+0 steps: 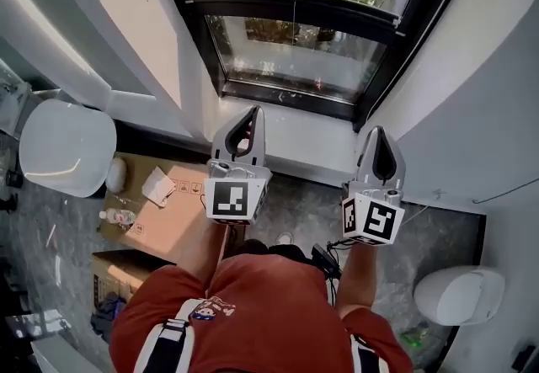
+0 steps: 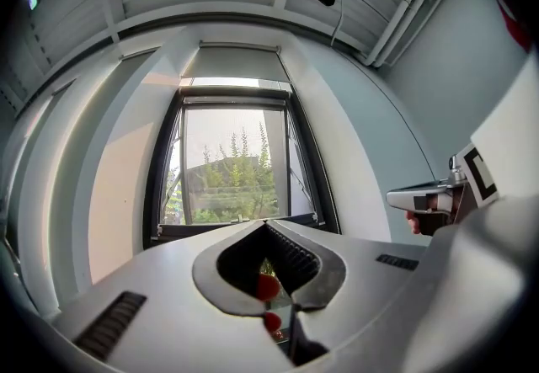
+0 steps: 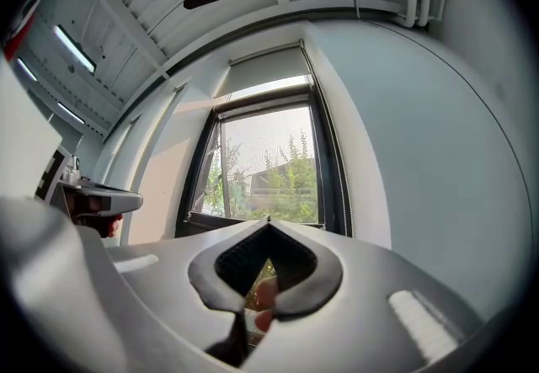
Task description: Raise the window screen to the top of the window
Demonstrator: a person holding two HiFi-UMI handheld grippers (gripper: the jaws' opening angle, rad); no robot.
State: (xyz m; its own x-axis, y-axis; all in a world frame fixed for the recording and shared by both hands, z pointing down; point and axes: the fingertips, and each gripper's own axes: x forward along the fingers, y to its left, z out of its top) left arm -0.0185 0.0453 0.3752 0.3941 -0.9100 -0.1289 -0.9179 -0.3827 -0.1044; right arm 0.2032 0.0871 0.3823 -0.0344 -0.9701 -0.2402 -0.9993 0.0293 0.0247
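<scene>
Window screen (image 3: 268, 152) is straight ahead of both jaws, a fine mesh shimmer across the pane, so it looks to be down over the glass, well short of the top. Left gripper (image 1: 252, 110) and right gripper (image 1: 378, 130) each have their jaws pressed together on nothing, tips apart from the window frame (image 1: 286, 99) beyond them. The danger as I read it: pinch the mesh instead of its rail and it tears or pops its track; lift one side ahead of the other and it jams askew. Hard to call: the bottom rail or pull can't be picked out, a thin line (image 1: 295, 22) beyond the jaw tips may be a cord, and the head view cuts off the window's top
</scene>
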